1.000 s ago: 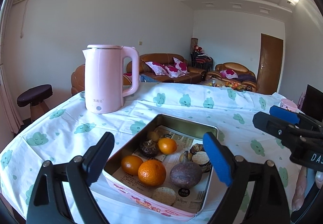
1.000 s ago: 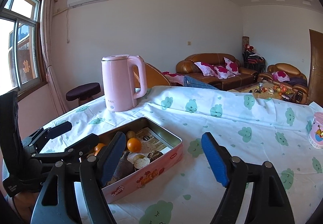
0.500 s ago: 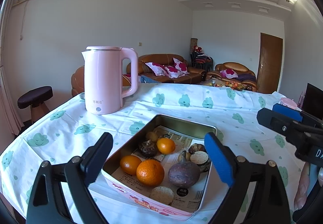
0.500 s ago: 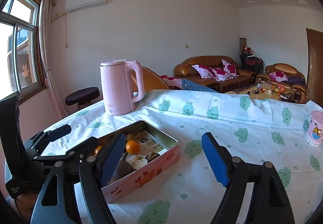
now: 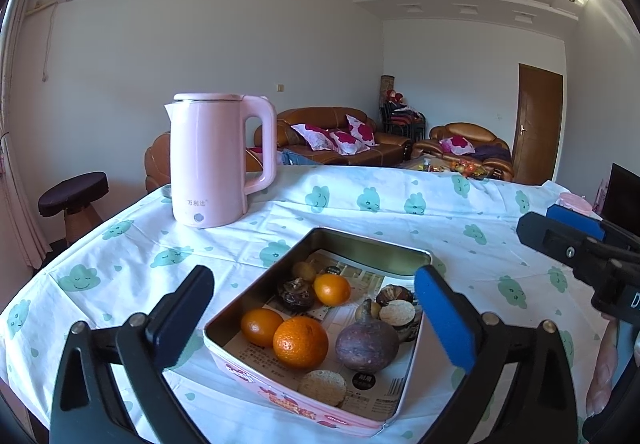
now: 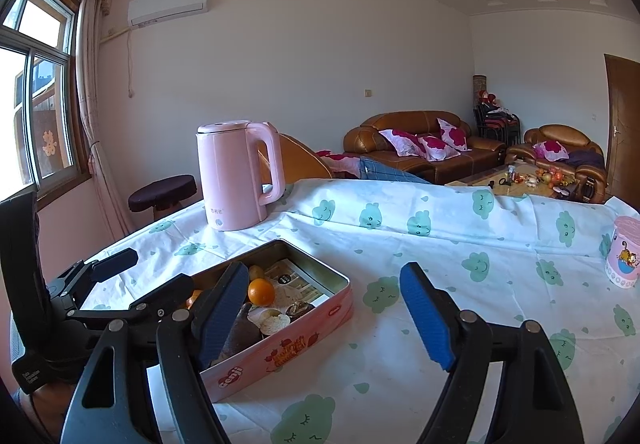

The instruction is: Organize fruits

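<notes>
A pink metal tin (image 5: pixel 264 390) lined with paper stands on the table and holds fruit: a large orange (image 5: pixel 300 342), two smaller oranges (image 5: pixel 261 326) (image 5: pixel 331 289), a dark purple fruit (image 5: pixel 367 344) and several brown pieces. My left gripper (image 5: pixel 314 318) is open and empty, its fingers astride the tin's near end, above it. My right gripper (image 6: pixel 326 310) is open and empty, to the right of the tin (image 6: pixel 288 348); its left finger stands in front of the tin's near end. One orange (image 6: pixel 261 292) shows there.
A pink electric kettle (image 5: pixel 212 160) stands behind the tin at the far left of the table; it also shows in the right wrist view (image 6: pixel 236 174). A pink cup (image 6: pixel 624 252) stands at the far right. The cloud-print tablecloth (image 6: pixel 460 244) covers the table. A stool (image 5: pixel 74 192) stands beyond its left edge.
Both grippers have drifted slightly; the tin and kettle sit a little lower in the right wrist view. Both stay open and empty. The fruit has not moved.
</notes>
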